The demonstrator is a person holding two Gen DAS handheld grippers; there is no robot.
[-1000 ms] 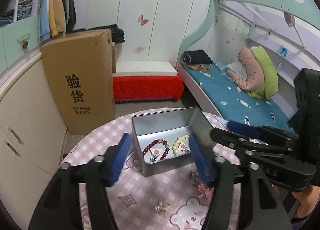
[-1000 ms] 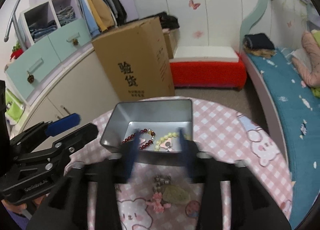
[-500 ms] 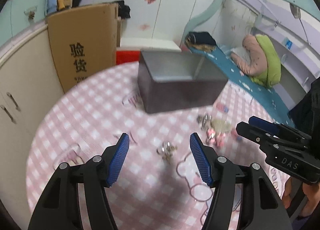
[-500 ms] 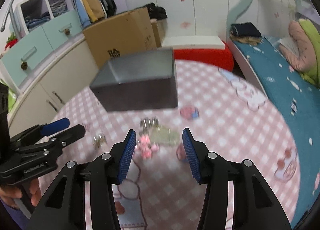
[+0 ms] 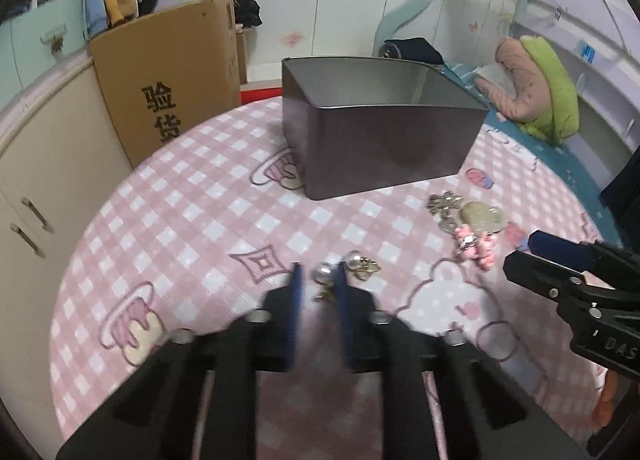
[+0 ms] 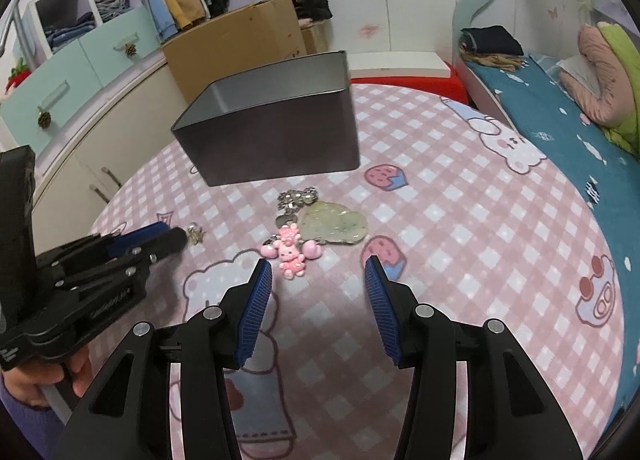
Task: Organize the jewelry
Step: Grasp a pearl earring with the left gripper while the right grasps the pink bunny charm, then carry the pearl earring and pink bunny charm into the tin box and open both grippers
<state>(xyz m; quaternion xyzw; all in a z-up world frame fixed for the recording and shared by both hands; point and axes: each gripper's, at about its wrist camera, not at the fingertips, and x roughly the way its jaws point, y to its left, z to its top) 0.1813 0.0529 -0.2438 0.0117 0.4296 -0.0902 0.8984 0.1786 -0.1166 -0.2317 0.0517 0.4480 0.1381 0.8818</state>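
Observation:
A grey metal tin (image 5: 376,132) stands open on the round pink checked table (image 5: 192,212); its inside is hidden. It also shows in the right wrist view (image 6: 276,136). My left gripper (image 5: 318,276) is low over the table, its jaws narrowed around a small pearl earring (image 5: 323,273), with a second pearl piece (image 5: 360,263) beside it. My right gripper (image 6: 318,272) is open and empty just short of a pink bear charm (image 6: 290,249), a pale green heart pendant (image 6: 336,224) and a silver rhinestone piece (image 6: 296,196).
A cardboard box (image 5: 172,76) stands on the floor beyond the table's left side, by cream cabinets (image 5: 24,196). A bed with a blue sheet (image 6: 560,100) lies to the right. The other gripper shows at the right of the left wrist view (image 5: 576,280).
Both grippers have dropped lower toward the table. My left jaws have closed from wide open to a narrow gap around the pearl earring. My right gripper has stayed open.

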